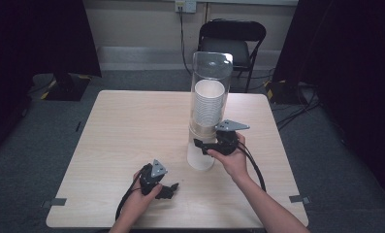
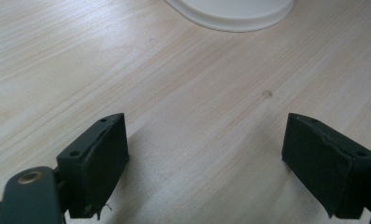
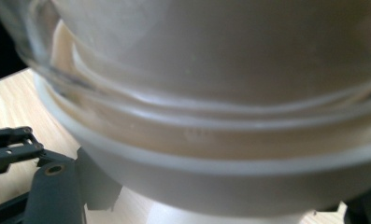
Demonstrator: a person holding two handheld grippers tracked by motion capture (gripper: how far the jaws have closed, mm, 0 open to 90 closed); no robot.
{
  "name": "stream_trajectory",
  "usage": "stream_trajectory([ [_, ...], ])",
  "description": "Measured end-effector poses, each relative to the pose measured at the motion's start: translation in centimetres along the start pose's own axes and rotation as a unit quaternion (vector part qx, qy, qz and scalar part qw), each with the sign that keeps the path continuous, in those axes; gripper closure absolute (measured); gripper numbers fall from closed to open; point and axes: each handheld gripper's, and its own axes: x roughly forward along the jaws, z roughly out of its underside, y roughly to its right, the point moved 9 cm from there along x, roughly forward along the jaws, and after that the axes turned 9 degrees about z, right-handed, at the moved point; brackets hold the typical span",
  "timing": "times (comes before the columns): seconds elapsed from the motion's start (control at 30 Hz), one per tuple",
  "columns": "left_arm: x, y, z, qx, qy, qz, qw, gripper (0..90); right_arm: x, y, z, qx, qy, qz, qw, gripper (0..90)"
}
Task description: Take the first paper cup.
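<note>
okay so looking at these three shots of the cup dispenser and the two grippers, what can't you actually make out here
- Right gripper, high view: its jaw tips lie against the clear dispenser tube, so any contact with the white cup below is unclear.
- Right gripper view: the cup is close and blurred, hiding most of both jaws.
- Paper cup stack: too small to count.
- Left gripper view: the white base is cut off by the top edge.

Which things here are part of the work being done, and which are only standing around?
Part of the work:
- clear tube with a stack of paper cups
- white cup below it, between the right gripper's jaws
- left gripper, open, on the table

Standing around:
- black folding chair
- floor cables
</note>
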Motion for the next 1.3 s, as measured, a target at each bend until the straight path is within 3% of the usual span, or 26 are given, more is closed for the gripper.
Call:
stream_trajectory([
  [0.13, 0.1, 0.1, 0.0, -0.002, 0.002, 0.000, 1.0000, 13.5, 0.2, 0.3, -0.2, 0.000, 0.011, 0.004, 0.9999, 33.0],
  [0.27, 0.1, 0.1, 0.0, -0.003, 0.003, 0.001, 1.0000, 13.1, 0.3, 0.4, 0.0, 0.001, 0.015, 0.001, 0.9999, 34.2],
  [0.6, 0.1, 0.1, 0.0, -0.003, 0.003, 0.002, 1.0000, 12.4, 0.4, 0.3, 0.5, -0.044, 0.041, 0.010, 0.9982, 36.5],
  [1.3, 0.1, 0.1, 0.0, -0.002, 0.001, 0.002, 1.0000, 12.4, 0.4, 0.3, 0.8, -0.038, 0.047, 0.001, 0.9982, 36.9],
])
